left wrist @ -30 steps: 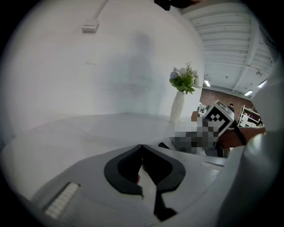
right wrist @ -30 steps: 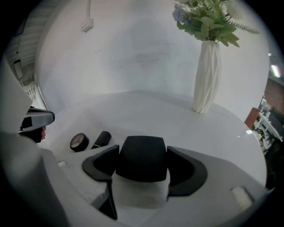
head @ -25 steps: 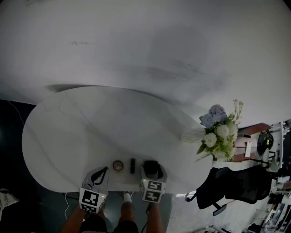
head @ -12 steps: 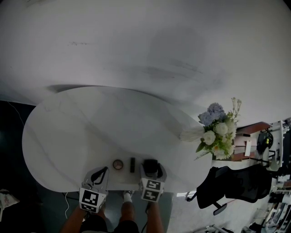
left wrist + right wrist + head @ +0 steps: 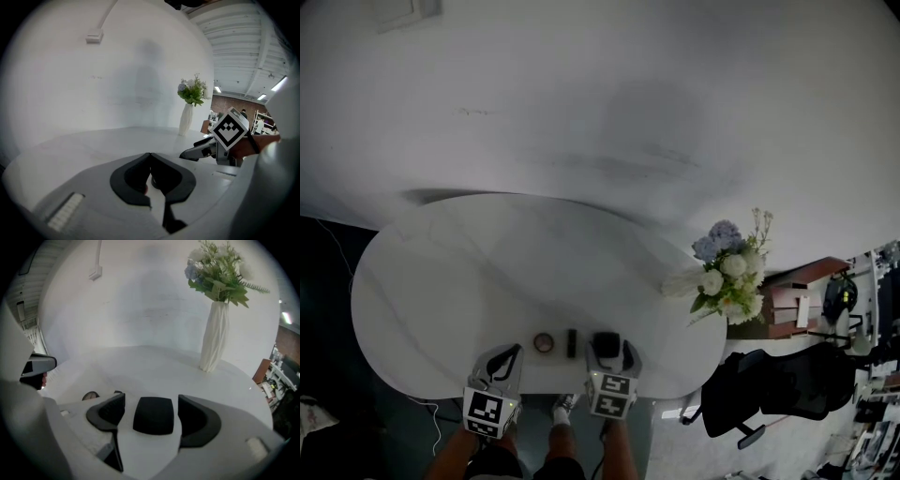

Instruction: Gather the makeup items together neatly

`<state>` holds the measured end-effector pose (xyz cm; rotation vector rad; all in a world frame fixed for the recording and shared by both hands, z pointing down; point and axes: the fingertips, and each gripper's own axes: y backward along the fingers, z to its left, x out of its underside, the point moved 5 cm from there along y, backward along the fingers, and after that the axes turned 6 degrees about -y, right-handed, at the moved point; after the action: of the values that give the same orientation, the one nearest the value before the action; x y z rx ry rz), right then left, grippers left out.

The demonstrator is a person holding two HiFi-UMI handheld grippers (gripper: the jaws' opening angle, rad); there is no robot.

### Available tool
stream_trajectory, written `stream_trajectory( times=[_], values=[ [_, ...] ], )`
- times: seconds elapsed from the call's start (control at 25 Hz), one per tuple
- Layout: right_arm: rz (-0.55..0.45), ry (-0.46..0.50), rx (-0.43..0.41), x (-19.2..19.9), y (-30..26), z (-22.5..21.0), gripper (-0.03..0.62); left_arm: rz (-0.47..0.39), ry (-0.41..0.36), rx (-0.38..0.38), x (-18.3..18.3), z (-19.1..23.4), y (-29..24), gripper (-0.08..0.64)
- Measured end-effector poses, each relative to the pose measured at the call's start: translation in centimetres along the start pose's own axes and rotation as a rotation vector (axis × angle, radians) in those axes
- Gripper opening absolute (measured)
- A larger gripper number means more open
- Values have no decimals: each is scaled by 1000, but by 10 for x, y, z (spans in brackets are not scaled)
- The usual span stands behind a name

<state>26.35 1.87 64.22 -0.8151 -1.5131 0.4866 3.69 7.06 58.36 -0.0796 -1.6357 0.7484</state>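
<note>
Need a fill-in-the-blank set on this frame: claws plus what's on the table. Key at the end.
1. The left claw has its jaws ___, with nothing gripped.
2. Between the open jaws of the right claw sits a ___ square case.
3. The flowers stand in a ___ vase.
4. In the head view, the dark stick lies between the round compact and the ___ claw.

Missing words: shut; black; white; right.
</note>
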Motion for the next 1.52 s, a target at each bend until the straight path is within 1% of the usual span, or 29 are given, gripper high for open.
stream_trajectory(
  times=[0.16, 0.36, 0.6, 0.8, 0.84, 0.88, 0.92, 1.0, 1.12, 1.2, 1.32, 1.48, 1.52],
  values=[
    [-55, 17, -9, -19, 21, 3, 348, -53, -28, -8, -23, 4, 9, 9],
    [-132, 24, -22, -50, 52, 14, 348, -103, -42, -20, -52, 8, 25, 9],
    [-252, 52, -54, -83, 98, 30, 348, -182, -64, -38, -89, 10, 51, 9],
    [-383, 76, -100, -112, 138, 50, 339, -239, -91, -56, -116, 13, 71, 9],
    [-401, 81, -104, -114, 145, 53, 329, -248, -96, -59, -120, 12, 75, 9],
    [-416, 88, -106, -116, 152, 56, 289, -256, -99, -60, -123, 12, 80, 9],
    [-431, 98, -110, -117, 157, 60, 264, -265, -101, -62, -127, 11, 84, 9],
    [-465, 124, -120, -122, 167, 66, 252, -283, -106, -67, -134, 11, 91, 9],
    [-517, 160, -135, -129, 184, 77, 148, -306, -111, -78, -141, 10, 102, 9],
    [-553, 180, -146, -133, 194, 84, 105, -320, -120, -86, -145, 11, 109, 9],
    [-595, 199, -168, -137, 205, 93, 69, -338, -138, -97, -151, 12, 118, 9],
    [-611, 205, -198, -139, 213, 103, 11, -358, -144, -110, -157, 13, 128, 9],
    [-613, 207, -205, -139, 213, 105, 6, -359, -140, -115, -156, 14, 129, 9]
  ],
)
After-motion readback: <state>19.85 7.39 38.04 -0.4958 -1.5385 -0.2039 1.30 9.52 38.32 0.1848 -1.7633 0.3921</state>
